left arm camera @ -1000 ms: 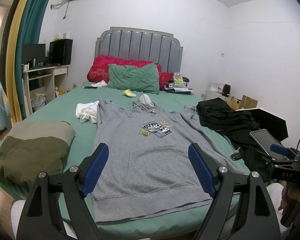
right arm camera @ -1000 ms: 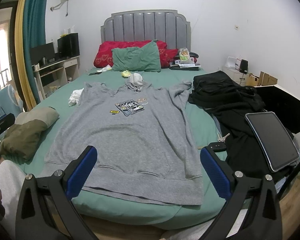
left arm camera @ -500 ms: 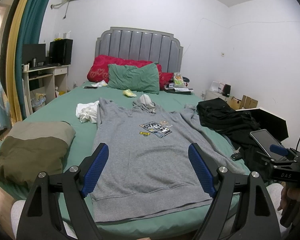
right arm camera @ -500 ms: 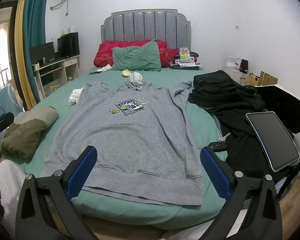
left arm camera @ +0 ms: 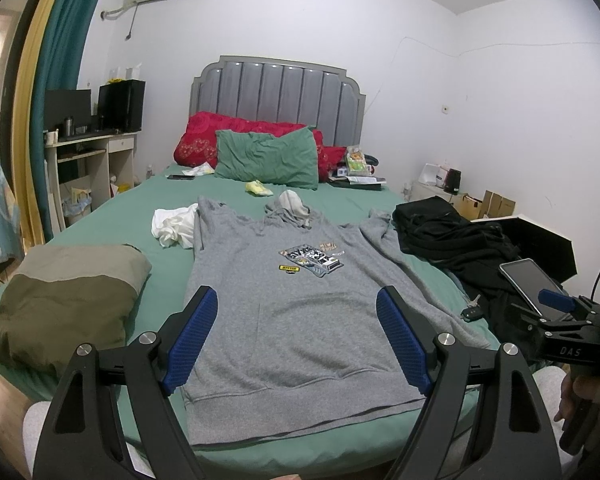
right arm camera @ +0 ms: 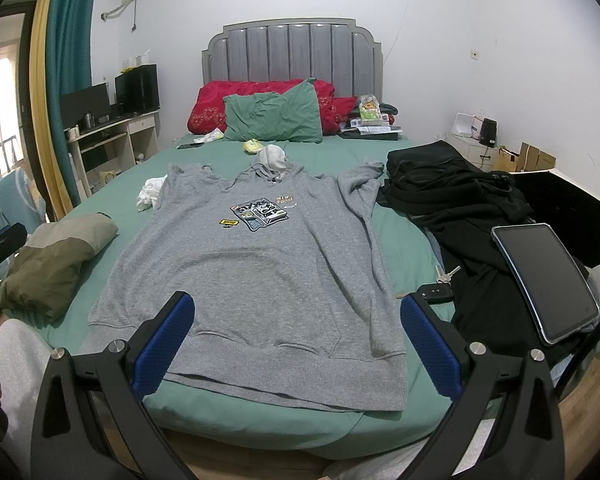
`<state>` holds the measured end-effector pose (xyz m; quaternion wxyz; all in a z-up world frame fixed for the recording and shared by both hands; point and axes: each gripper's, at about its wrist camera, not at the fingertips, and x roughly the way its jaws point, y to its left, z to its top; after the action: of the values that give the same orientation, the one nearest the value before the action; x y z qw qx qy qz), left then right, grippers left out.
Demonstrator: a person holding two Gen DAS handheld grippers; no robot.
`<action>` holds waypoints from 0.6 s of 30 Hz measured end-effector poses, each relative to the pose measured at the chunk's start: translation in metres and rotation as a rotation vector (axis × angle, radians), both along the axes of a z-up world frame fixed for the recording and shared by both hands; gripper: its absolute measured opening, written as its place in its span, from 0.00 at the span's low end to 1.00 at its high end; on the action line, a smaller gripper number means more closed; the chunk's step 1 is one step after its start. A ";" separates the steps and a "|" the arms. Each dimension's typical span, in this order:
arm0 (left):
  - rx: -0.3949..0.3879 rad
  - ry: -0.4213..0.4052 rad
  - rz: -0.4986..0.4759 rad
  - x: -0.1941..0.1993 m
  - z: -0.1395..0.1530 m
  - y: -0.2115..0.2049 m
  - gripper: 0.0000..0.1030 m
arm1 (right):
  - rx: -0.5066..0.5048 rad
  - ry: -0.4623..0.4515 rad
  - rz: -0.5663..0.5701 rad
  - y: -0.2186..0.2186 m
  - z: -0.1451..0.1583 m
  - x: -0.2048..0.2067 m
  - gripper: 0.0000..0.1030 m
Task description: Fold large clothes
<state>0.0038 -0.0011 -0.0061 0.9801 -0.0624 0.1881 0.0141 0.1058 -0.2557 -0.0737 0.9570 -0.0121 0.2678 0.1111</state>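
A grey hoodie (left arm camera: 296,312) with a chest patch lies flat, front up, on the green bed, hem toward me; it also shows in the right wrist view (right arm camera: 256,272). Its sleeves lie folded along the sides and the hood points to the headboard. My left gripper (left arm camera: 298,336) is open and empty, held above the hem at the bed's foot. My right gripper (right arm camera: 298,340) is open and empty, also above the hem, a little to the right. The right gripper's body shows at the right edge of the left wrist view (left arm camera: 560,344).
A folded olive garment (left arm camera: 60,304) lies left of the hoodie. A black clothes pile (right arm camera: 452,188), a tablet (right arm camera: 544,280) and car keys (right arm camera: 436,292) lie to its right. A white cloth (left arm camera: 172,226) and pillows (left arm camera: 266,158) lie farther back.
Both grippers have stayed almost still. The right wrist view has shifted very slightly; the hoodie has not moved.
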 end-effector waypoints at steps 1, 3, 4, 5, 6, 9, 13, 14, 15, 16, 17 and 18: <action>0.000 0.000 0.000 0.000 0.000 0.000 0.82 | 0.000 -0.001 0.000 0.000 0.000 0.000 0.98; -0.001 -0.001 -0.001 0.000 0.000 0.000 0.82 | 0.001 0.000 0.000 0.000 0.000 0.000 0.98; 0.000 -0.001 0.000 0.000 0.000 0.000 0.82 | 0.000 0.000 -0.001 0.000 0.000 0.000 0.98; 0.000 -0.001 0.000 0.000 0.000 0.000 0.82 | 0.000 -0.001 -0.001 0.000 0.000 0.000 0.98; 0.000 -0.001 -0.001 -0.001 0.001 0.000 0.82 | 0.000 -0.002 0.000 0.000 0.000 0.000 0.98; 0.001 -0.001 0.001 -0.001 0.001 -0.001 0.82 | 0.000 -0.001 0.000 0.000 0.000 0.000 0.98; 0.003 0.000 -0.001 0.000 0.001 -0.002 0.82 | 0.000 0.000 -0.001 0.000 0.000 0.000 0.98; 0.005 0.000 -0.002 -0.001 0.002 -0.003 0.82 | 0.000 0.001 0.000 0.000 0.000 0.000 0.98; 0.007 -0.001 -0.004 -0.001 0.003 -0.003 0.82 | 0.000 0.003 0.000 0.000 0.000 0.000 0.98; 0.009 -0.001 -0.006 -0.002 0.006 -0.004 0.82 | 0.000 0.005 0.000 0.000 -0.001 0.000 0.98; 0.011 -0.002 -0.009 -0.002 0.008 -0.005 0.82 | 0.000 0.006 0.000 0.000 -0.001 0.001 0.98; 0.013 -0.001 -0.011 -0.002 0.009 -0.004 0.82 | 0.001 0.008 0.000 0.000 -0.001 0.001 0.98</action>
<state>0.0013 -0.0051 0.0026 0.9807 -0.0548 0.1877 0.0098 0.1069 -0.2556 -0.0746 0.9560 -0.0113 0.2714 0.1110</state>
